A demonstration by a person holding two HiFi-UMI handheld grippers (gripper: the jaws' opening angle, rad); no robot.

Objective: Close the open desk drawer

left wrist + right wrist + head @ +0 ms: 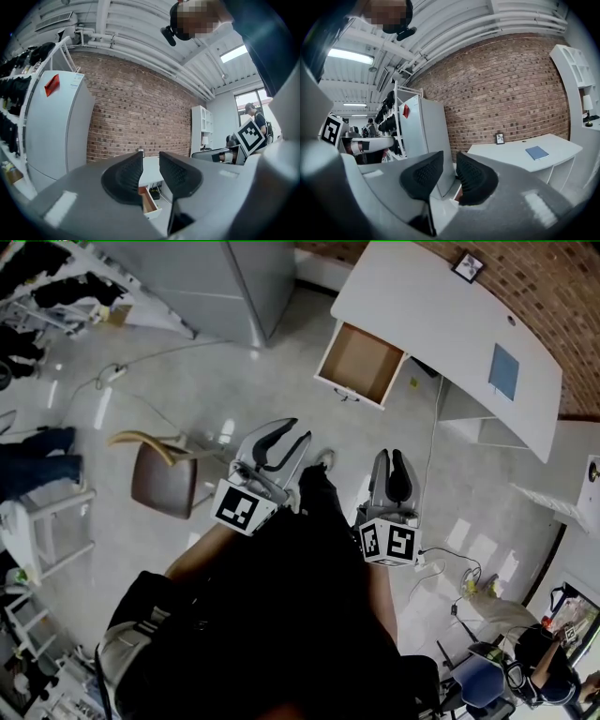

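Left gripper [289,439] hovers well short of the open drawer [361,362].

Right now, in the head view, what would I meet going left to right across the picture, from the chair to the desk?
Brown chair → left claw → open drawer → picture frame → blue book

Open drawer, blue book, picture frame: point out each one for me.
open drawer [361,362], head view, on its bare wooden bottom.
blue book [504,371], head view, on the middle of its cover.
picture frame [468,265], head view, on its centre.
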